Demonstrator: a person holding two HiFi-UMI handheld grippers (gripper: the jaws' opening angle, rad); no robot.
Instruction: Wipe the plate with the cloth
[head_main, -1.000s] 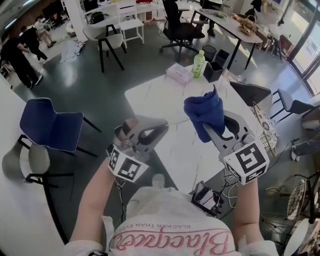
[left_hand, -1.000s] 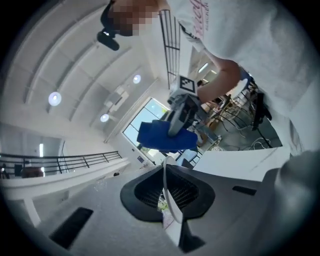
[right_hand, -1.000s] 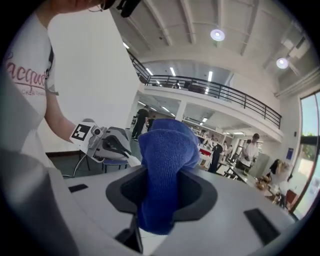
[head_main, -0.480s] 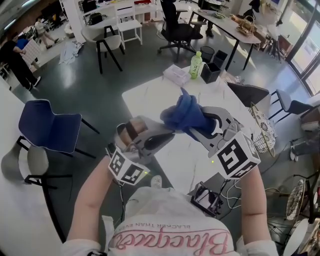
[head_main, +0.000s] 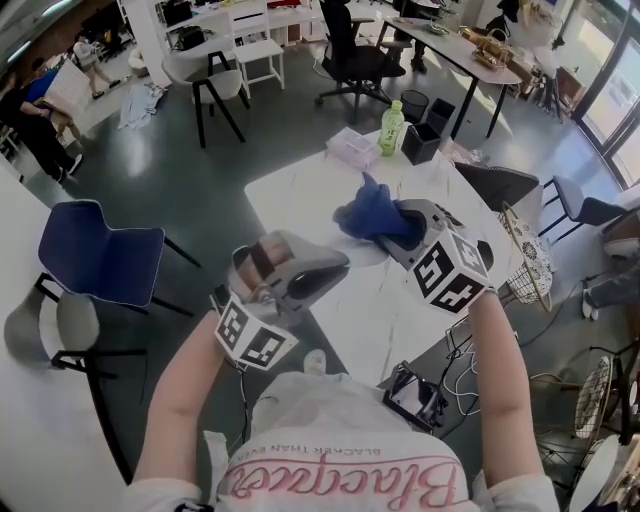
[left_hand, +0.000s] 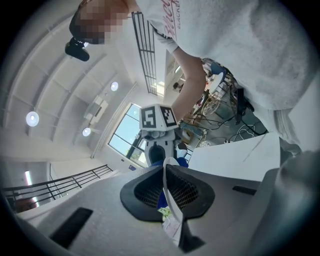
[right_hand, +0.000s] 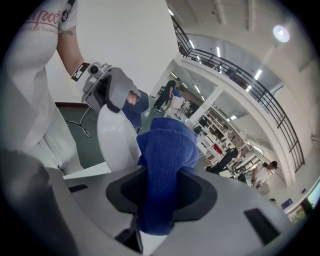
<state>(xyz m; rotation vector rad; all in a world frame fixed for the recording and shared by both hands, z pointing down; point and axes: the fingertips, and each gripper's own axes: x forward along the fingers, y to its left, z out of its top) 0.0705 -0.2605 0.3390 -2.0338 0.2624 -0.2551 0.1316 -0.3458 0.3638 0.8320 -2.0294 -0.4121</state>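
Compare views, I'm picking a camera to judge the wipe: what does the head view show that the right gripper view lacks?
Head view only: the green bottle and black office chair. Right gripper view only: the plate's white face, plain beside the blue cloth. Both: that cloth clamped in the right hand-held gripper, and the left hand-held gripper holding the plate.

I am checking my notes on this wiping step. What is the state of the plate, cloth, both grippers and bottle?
Plate: held on edge, in the air.
Blue cloth: bunched, next to the plate.
Left gripper: shut on the plate.
Right gripper: shut on the cloth.
Green bottle: upright.
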